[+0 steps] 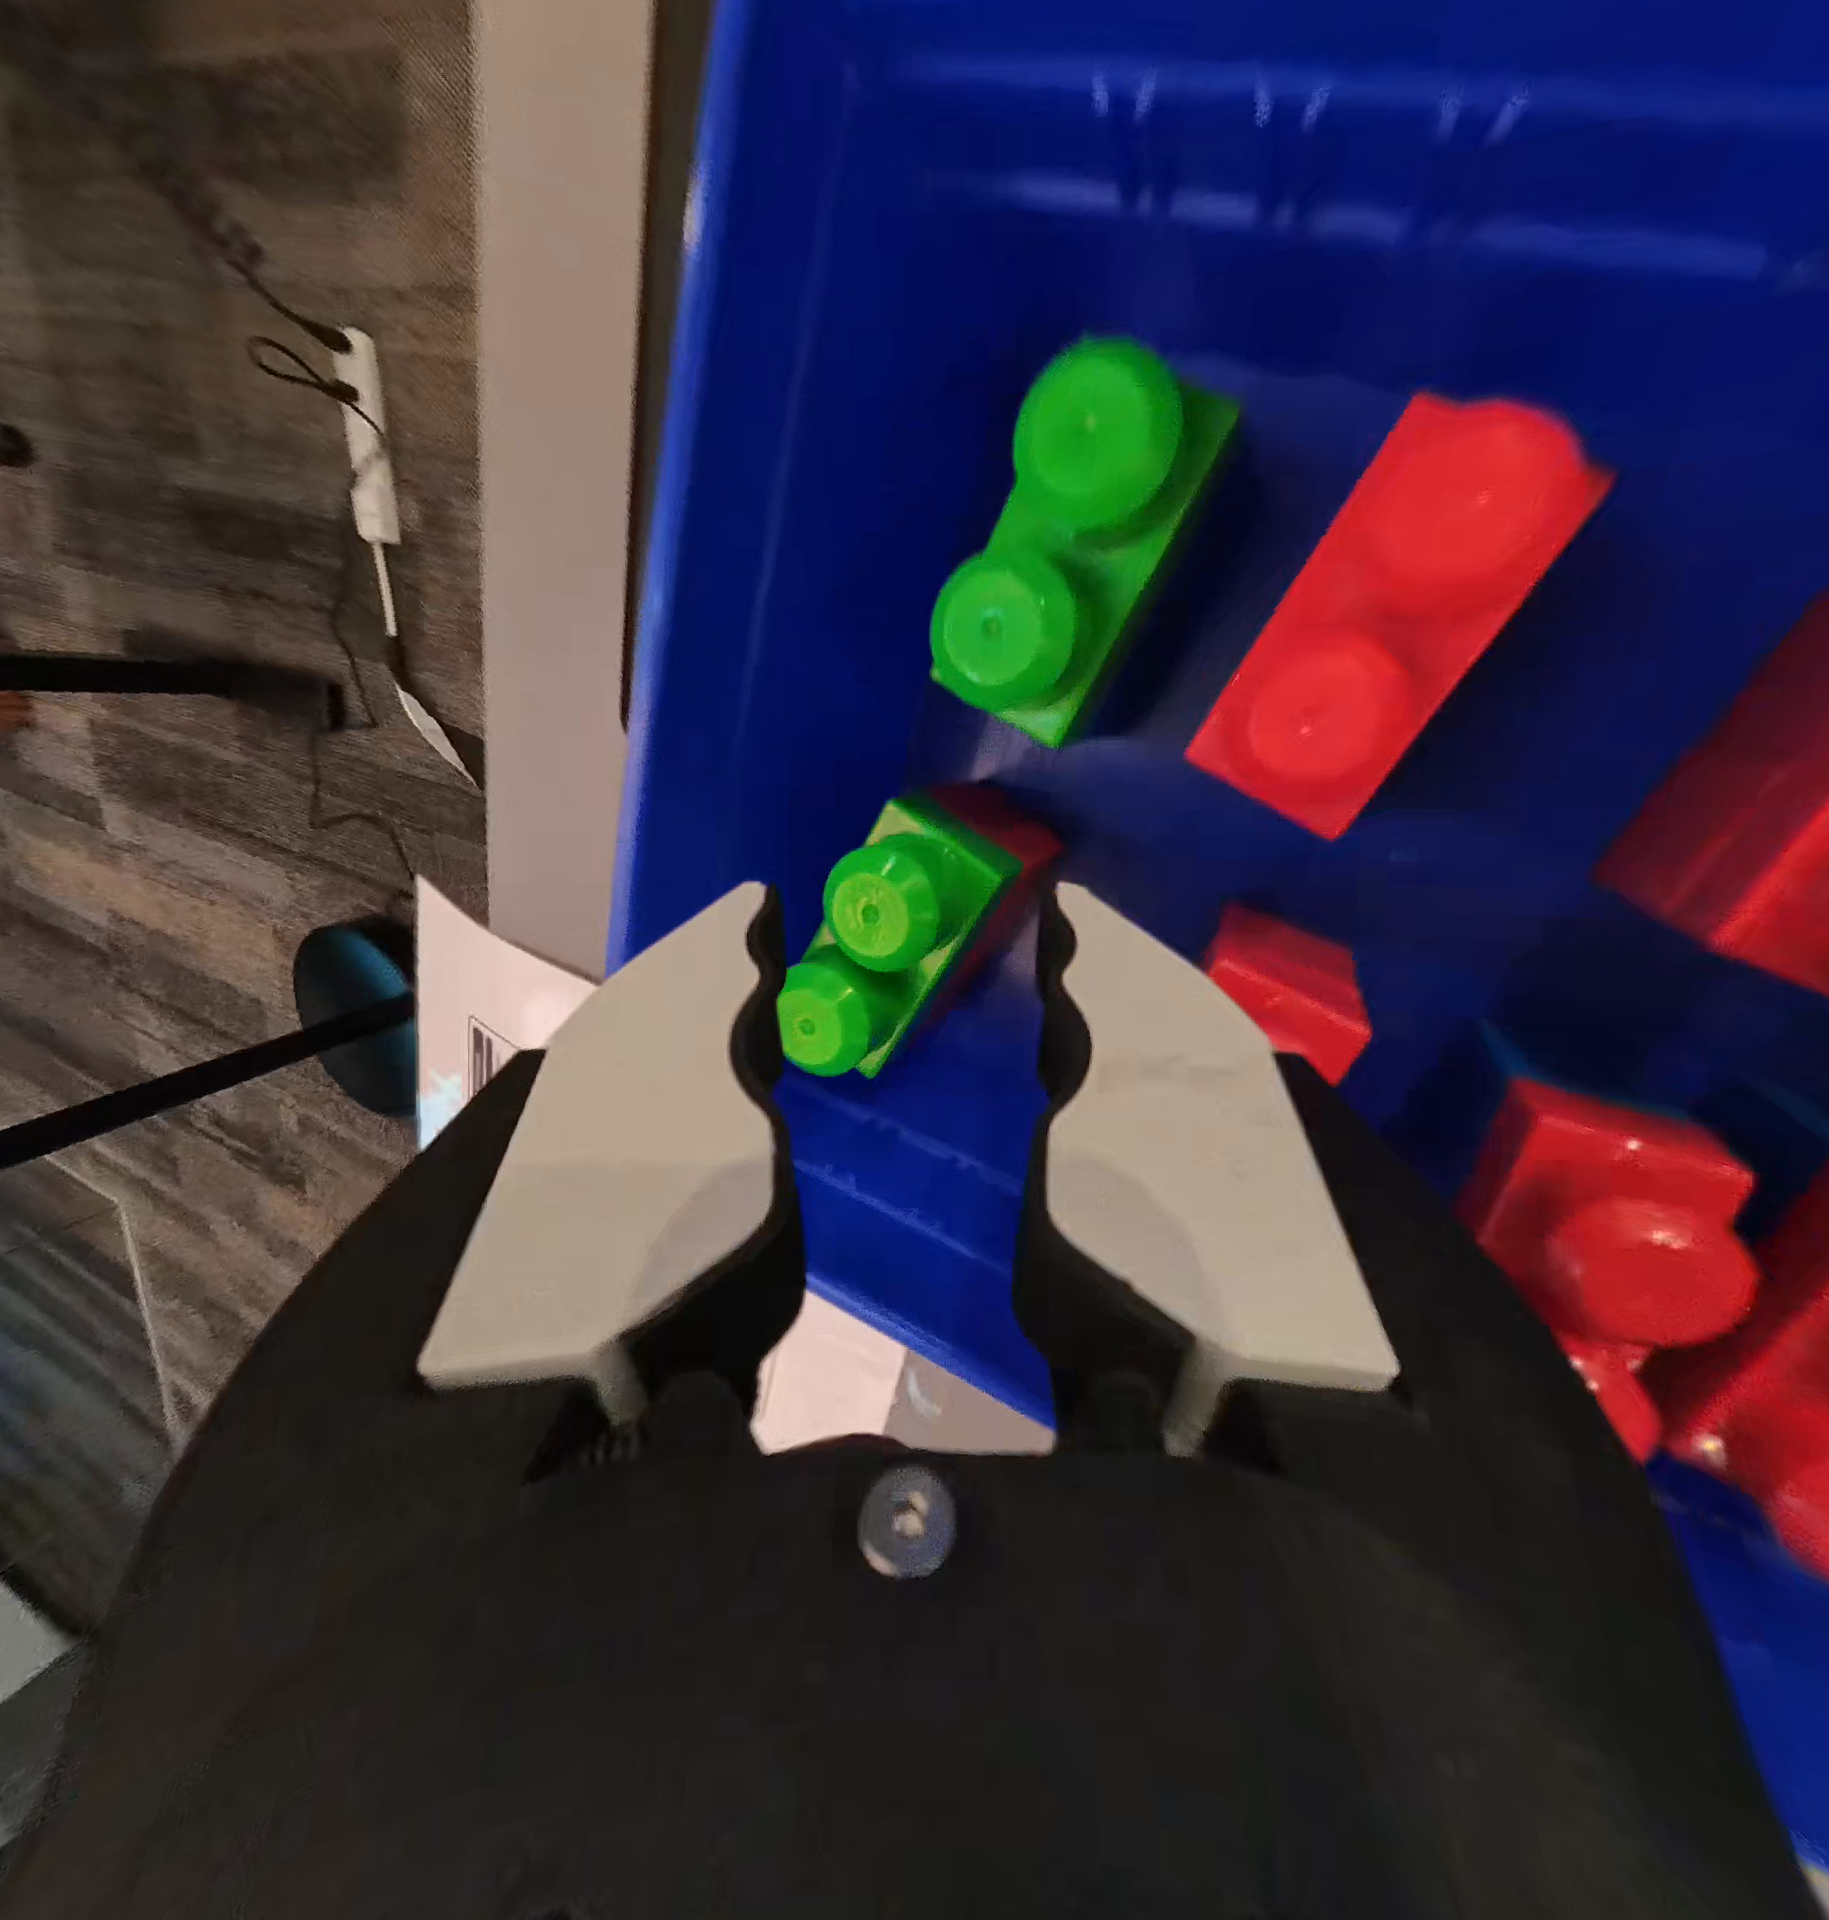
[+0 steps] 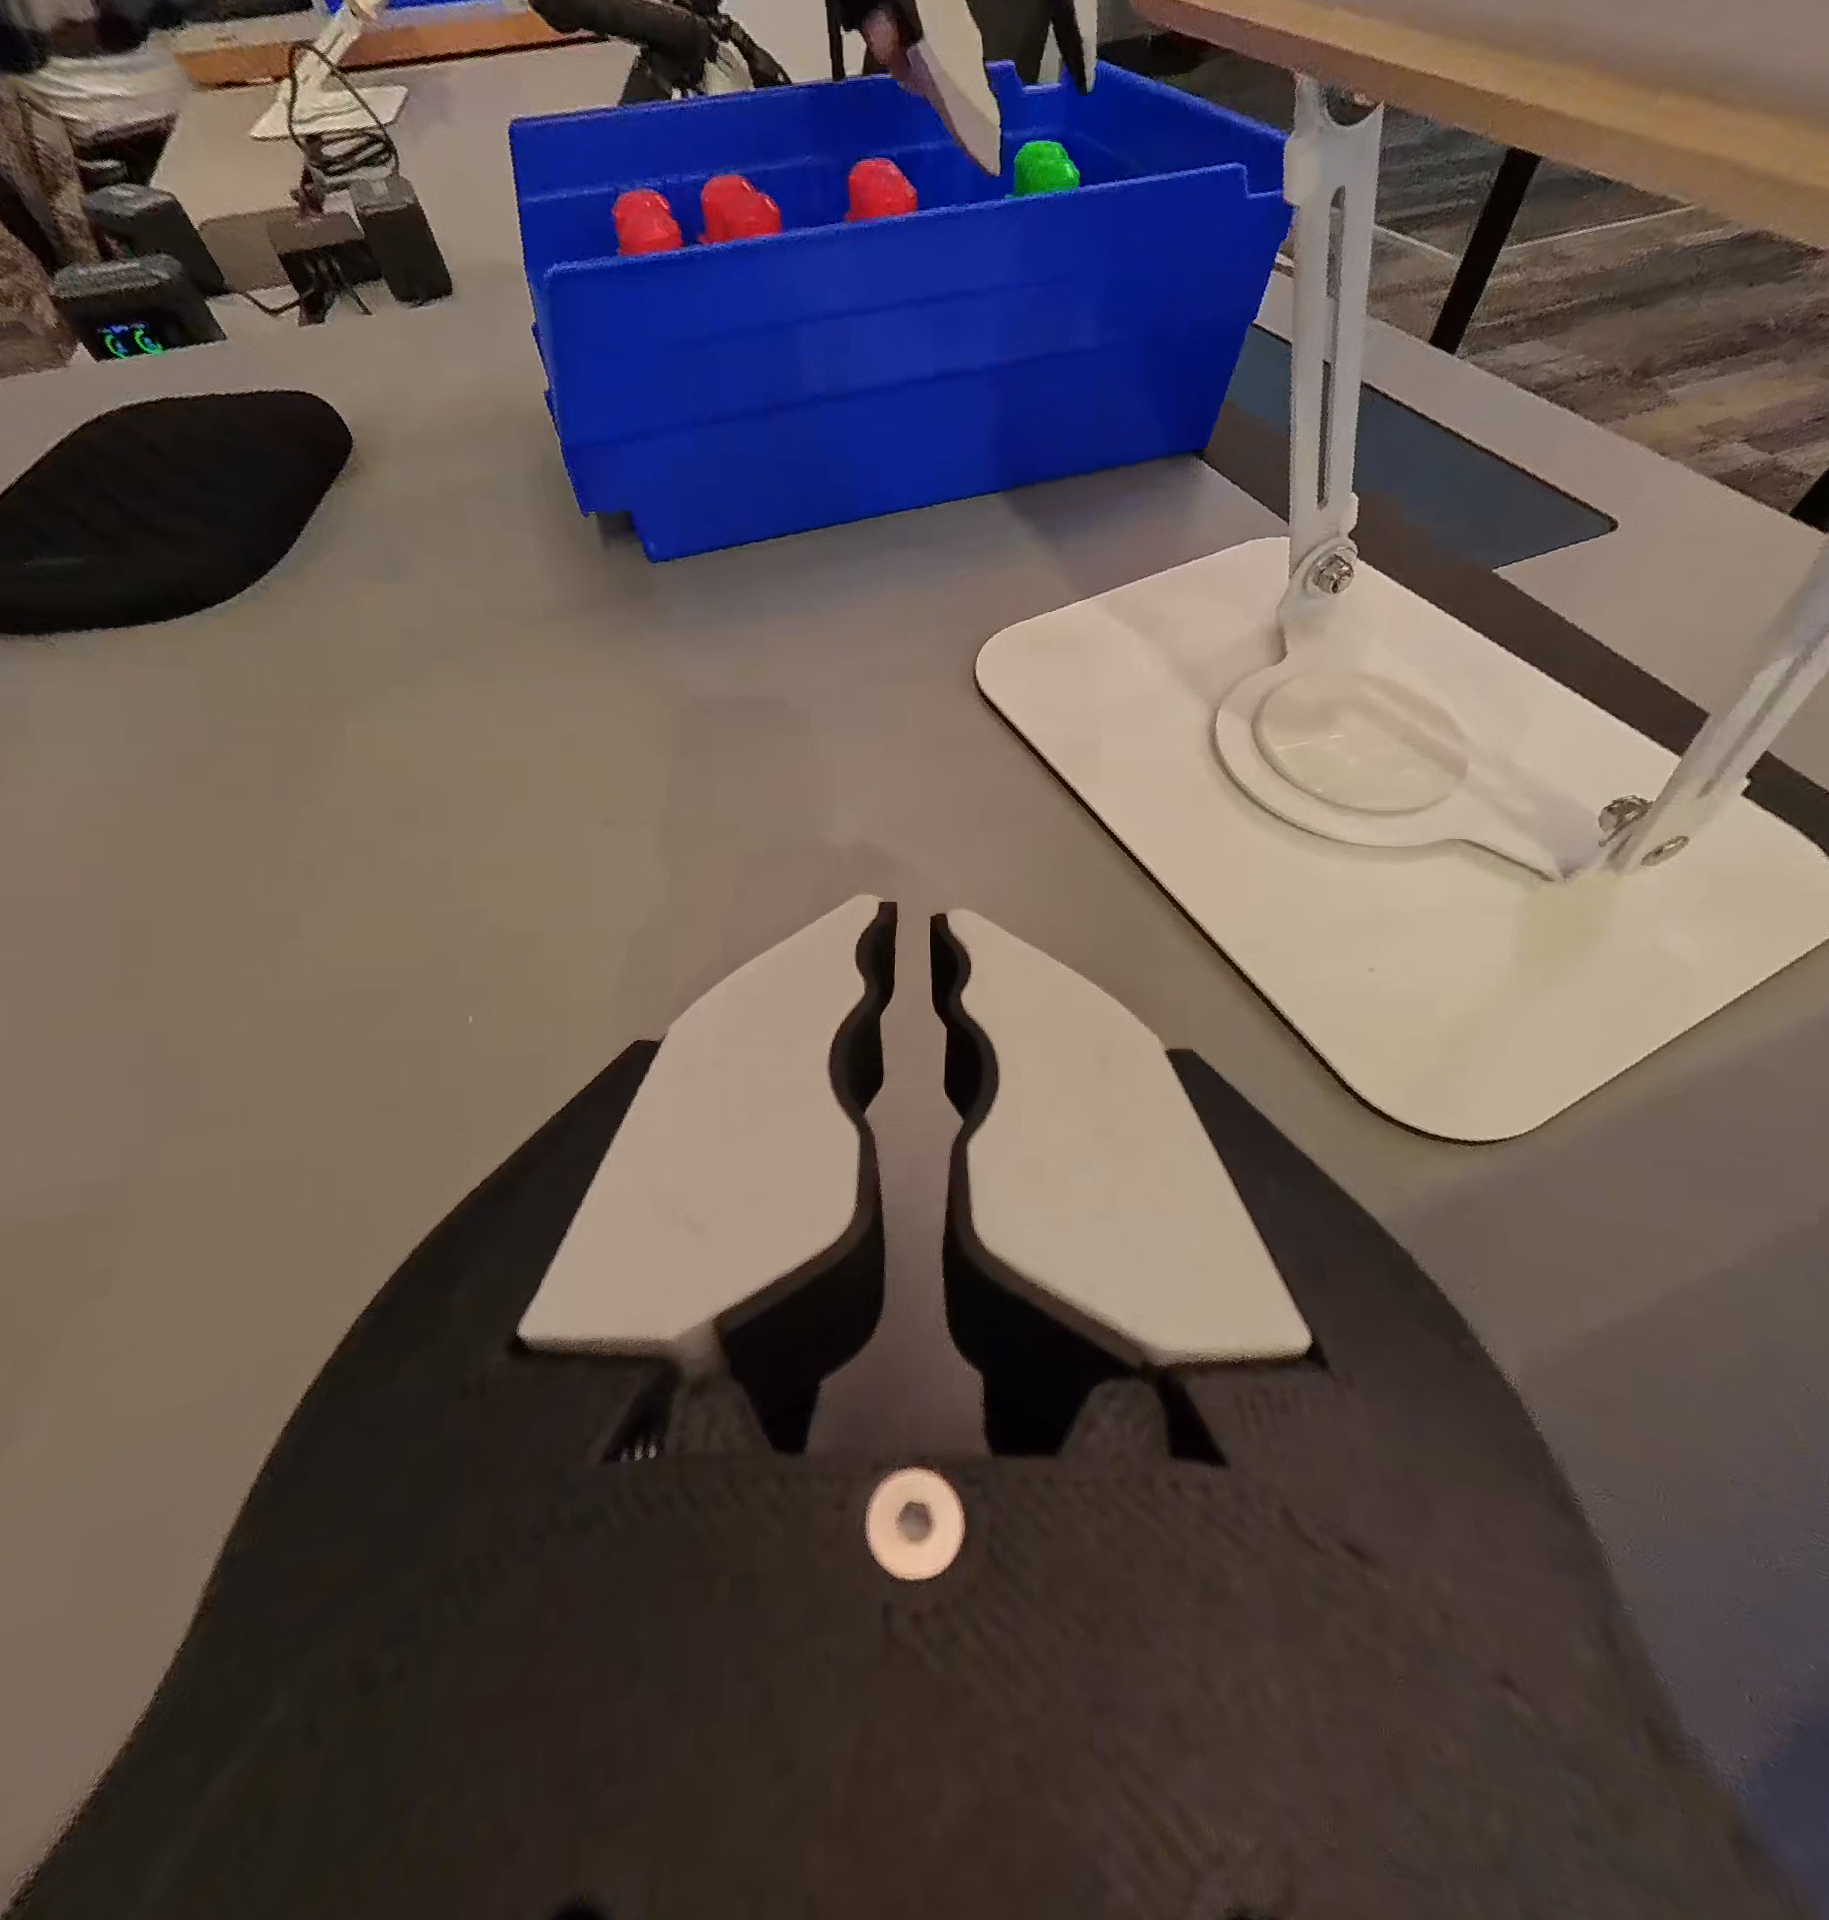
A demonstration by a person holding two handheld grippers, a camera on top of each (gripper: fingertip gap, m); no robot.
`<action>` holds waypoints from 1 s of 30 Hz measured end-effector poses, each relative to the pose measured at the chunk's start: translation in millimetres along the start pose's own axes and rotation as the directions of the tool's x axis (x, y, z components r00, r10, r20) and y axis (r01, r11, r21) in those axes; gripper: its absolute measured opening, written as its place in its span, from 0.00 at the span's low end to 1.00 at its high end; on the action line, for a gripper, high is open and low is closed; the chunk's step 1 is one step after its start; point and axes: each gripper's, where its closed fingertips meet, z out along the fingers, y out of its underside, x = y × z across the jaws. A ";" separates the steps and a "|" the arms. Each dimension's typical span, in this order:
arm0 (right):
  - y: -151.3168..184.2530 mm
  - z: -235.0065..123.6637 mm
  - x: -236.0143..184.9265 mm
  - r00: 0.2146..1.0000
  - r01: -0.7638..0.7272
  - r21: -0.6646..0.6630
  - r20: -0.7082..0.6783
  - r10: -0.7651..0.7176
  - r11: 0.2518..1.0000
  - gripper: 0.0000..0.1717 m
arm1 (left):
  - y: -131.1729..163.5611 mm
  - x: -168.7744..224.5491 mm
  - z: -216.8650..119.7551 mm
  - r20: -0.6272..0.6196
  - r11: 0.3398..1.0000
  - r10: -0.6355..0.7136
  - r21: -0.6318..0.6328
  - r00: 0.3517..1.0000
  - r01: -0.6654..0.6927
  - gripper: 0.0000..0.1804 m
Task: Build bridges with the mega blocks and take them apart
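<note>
In the left wrist view my left gripper (image 1: 910, 904) is open over the blue bin (image 1: 785, 416). A small green two-stud block (image 1: 868, 935) stands between its fingertips, on top of a dark red block (image 1: 1014, 831). A gap shows beside the right pad, so the block is not gripped. A second green block (image 1: 1076, 540) and several red blocks (image 1: 1398, 613) lie in the bin. In the right wrist view my right gripper (image 2: 912, 914) is empty over the grey table (image 2: 474, 831), its fingers a narrow slit apart. The bin (image 2: 889, 343) stands far ahead with the left gripper (image 2: 1024, 104) over it.
A white stand base (image 2: 1409, 883) with slanted arms lies on the table to the right. A black pad (image 2: 141, 509) lies at the left, with dark devices and cables (image 2: 141, 301) behind it. The table's left edge and carpet floor (image 1: 214, 727) show beside the bin. My right fingertips sit around 40 cm from my left ones.
</note>
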 end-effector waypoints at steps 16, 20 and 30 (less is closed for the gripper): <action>-6.1 -3.7 -8.0 0.999 0.014 0.036 0.038 -0.015 0.999 0.04 | 17.6 -4.9 20.2 -0.115 0.990 -0.015 -0.141 0.993 -0.002 0.16; -13.8 -7.6 -6.6 0.998 0.066 0.060 -0.009 -0.066 0.996 0.06 | 5.5 -13.2 -17.5 -0.037 0.994 -0.090 -0.060 0.995 0.087 0.16; -104.1 -24.3 -49.3 0.976 0.217 0.089 -0.046 -0.213 0.972 0.24 | -147.6 118.1 -152.6 -0.102 0.980 -0.097 0.164 0.990 0.113 0.16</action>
